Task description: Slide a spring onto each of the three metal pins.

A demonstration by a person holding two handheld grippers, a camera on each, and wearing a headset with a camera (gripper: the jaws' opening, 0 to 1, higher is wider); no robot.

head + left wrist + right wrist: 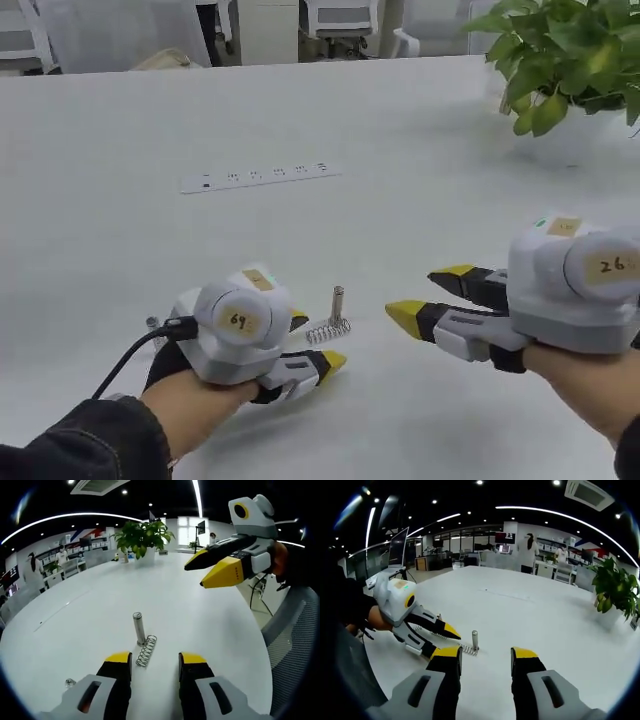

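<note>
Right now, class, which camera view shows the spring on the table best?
The left gripper view: the spring lies just ahead of the jaws, its coils distinct, one end beside the base of the upright pin. The head view shows it smaller; the right gripper view shows it tiny, with its coils blurred.

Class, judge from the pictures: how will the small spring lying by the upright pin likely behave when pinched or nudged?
The spring is a thin open coil, so it probably squashes and weighs little. Lying on its side on the smooth table, it may roll or skid if nudged.
</note>
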